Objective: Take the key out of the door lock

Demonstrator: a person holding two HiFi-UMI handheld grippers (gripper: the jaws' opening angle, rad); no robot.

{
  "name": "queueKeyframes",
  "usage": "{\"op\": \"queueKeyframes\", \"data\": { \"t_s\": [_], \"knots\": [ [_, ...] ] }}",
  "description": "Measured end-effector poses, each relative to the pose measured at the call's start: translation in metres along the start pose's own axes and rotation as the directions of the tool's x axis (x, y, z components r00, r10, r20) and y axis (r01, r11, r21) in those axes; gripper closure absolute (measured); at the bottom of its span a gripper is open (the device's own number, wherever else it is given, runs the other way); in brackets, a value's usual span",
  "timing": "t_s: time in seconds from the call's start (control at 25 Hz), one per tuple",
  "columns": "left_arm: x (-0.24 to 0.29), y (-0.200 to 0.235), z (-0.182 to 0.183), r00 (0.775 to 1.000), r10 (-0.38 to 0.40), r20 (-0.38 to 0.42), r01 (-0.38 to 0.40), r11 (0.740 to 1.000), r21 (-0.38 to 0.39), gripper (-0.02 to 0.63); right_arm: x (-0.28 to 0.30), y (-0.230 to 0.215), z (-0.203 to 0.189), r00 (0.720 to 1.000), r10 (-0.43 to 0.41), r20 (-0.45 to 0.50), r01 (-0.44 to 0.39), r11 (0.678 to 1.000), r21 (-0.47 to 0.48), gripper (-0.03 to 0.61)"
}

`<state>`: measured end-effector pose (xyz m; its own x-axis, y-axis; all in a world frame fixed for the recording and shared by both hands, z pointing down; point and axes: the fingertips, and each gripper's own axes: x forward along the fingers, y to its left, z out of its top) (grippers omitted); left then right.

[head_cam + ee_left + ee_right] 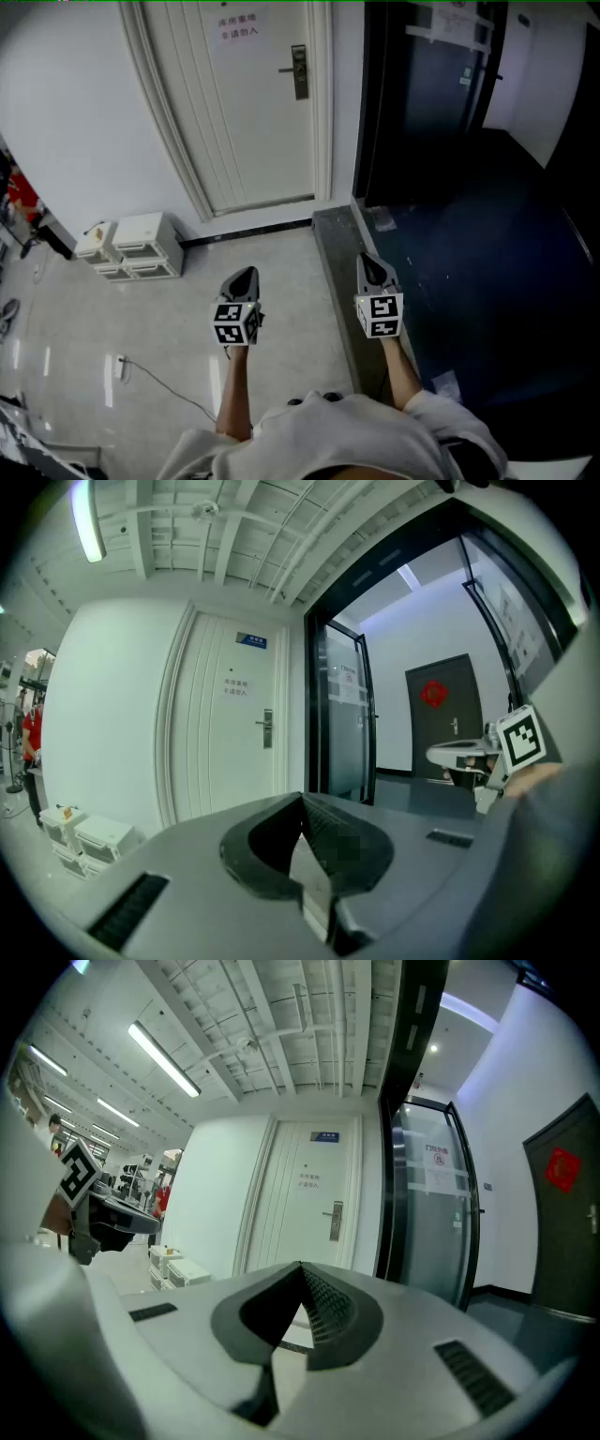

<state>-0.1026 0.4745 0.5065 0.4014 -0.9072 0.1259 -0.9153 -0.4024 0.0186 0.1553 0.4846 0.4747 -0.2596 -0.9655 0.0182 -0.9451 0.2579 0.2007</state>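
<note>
Both forearms (234,394) reach straight out side by side, well short of the white door (253,131), the left gripper (246,275) and right gripper (368,259) held roughly level, jaws closed together on nothing, while the door's lock (299,72) sits far ahead, any key too small to make out.

White door (246,122), dark lock plate (299,72), white drawer units (145,246), red emblem (433,694) on black door (448,747)

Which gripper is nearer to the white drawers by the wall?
Left. The left gripper is right of the drawers, over the pale floor; the right gripper is farther right, at the dark threshold.
</note>
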Motion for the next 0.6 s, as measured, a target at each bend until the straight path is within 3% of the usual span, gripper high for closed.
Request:
{"op": "queueKeyframes", "data": {
  "t_s": [0.6],
  "knots": [
    [0.009, -0.02, 0.002, 1.0, 0.014, -0.003, -0.014, 1.0, 0.002, 0.595, -0.003, -0.018, -0.005, 1.0, 0.017, 0.009, -0.017, 1.0, 0.011, 0.555]
  ]
}}
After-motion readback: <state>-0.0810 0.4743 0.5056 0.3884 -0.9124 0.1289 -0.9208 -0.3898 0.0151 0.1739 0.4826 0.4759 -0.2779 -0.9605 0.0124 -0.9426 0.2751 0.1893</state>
